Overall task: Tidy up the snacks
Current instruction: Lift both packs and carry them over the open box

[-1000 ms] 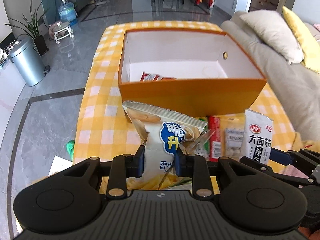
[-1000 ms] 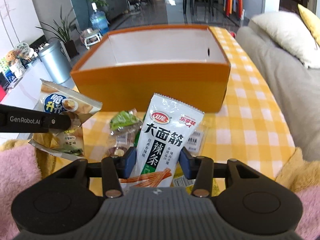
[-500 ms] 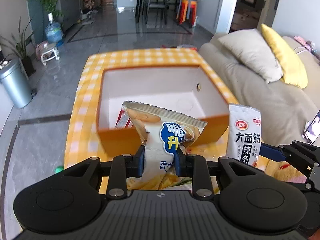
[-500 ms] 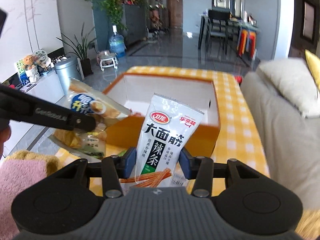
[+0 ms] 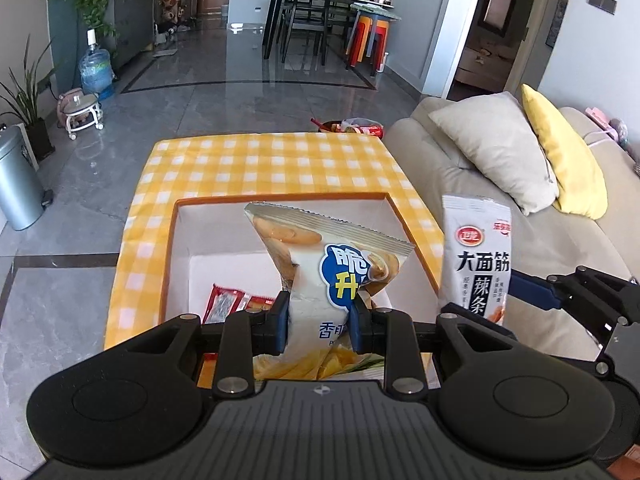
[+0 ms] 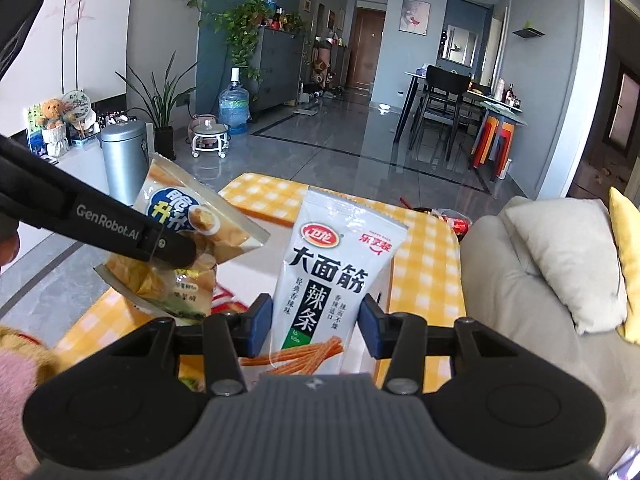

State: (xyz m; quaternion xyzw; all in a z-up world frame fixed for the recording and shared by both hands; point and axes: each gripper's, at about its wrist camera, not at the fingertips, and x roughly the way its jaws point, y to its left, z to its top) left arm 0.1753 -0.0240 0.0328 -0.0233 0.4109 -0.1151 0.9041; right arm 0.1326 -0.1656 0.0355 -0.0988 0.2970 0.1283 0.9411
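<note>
- Left gripper point(image 5: 318, 322) clamps a crinkled white-and-blue chip bag point(image 5: 332, 276) above the orange cardboard box point(image 5: 170, 248).
- Right gripper point(image 6: 316, 320) grips a white spicy-strip packet point(image 6: 332, 276) beside it.
- 1 red packet point(image 5: 224, 304) lies inside; these 2 remain to drop.

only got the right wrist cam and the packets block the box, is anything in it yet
observer: yes, red packets lie on the white floor of the orange box, at its near left.
operator: is the chip bag over the opening
observer: yes, in the left wrist view the chip bag, pinched in the left claw, hangs above the box's interior.
operator: and my strip packet
observer: the strip packet in the right claw is level with the box's right wall, not clearly over the opening.
</note>
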